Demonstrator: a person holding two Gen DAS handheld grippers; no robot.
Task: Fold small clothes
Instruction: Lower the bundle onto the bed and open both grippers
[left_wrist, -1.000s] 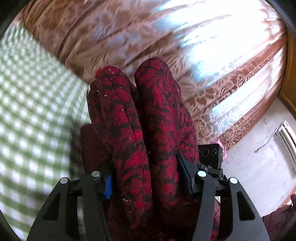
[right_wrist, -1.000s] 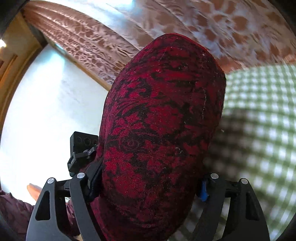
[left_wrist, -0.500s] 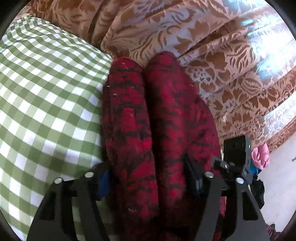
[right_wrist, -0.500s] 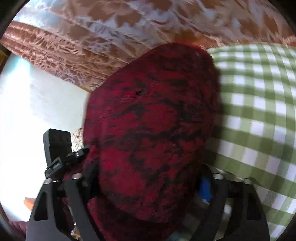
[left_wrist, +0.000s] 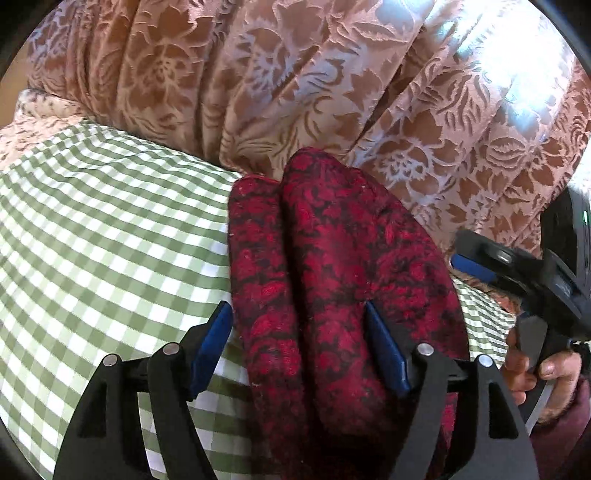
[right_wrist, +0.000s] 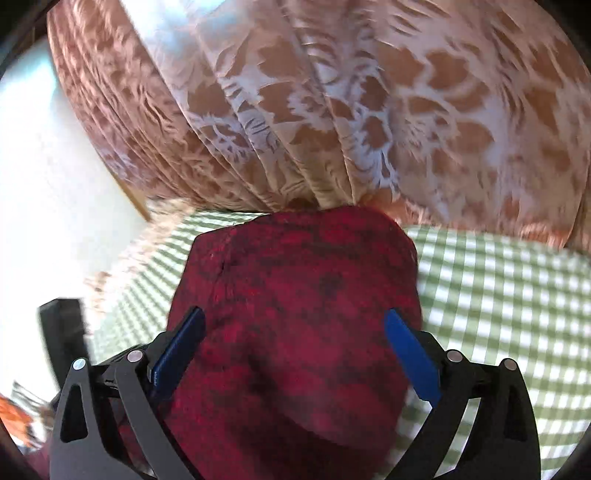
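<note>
A folded red-and-black patterned garment (left_wrist: 332, 280) lies on the green-and-white checked cloth (left_wrist: 103, 236) near its far edge. My left gripper (left_wrist: 299, 332) is open, its blue-padded jaws spread wide around the garment's near end. In the right wrist view the same garment (right_wrist: 295, 314) fills the middle, and my right gripper (right_wrist: 295, 350) is open too, its jaws standing apart on either side of the fabric. The right gripper also shows at the right edge of the left wrist view (left_wrist: 517, 266), held by a hand.
A brown-and-white floral curtain (left_wrist: 332, 92) hangs right behind the checked surface, close to the garment's far end. A bright wall (right_wrist: 44, 184) lies to the left in the right wrist view.
Both grippers carried the garment down from the air onto the checked cloth, then opened and let go of it. The curtain now fills the background.
</note>
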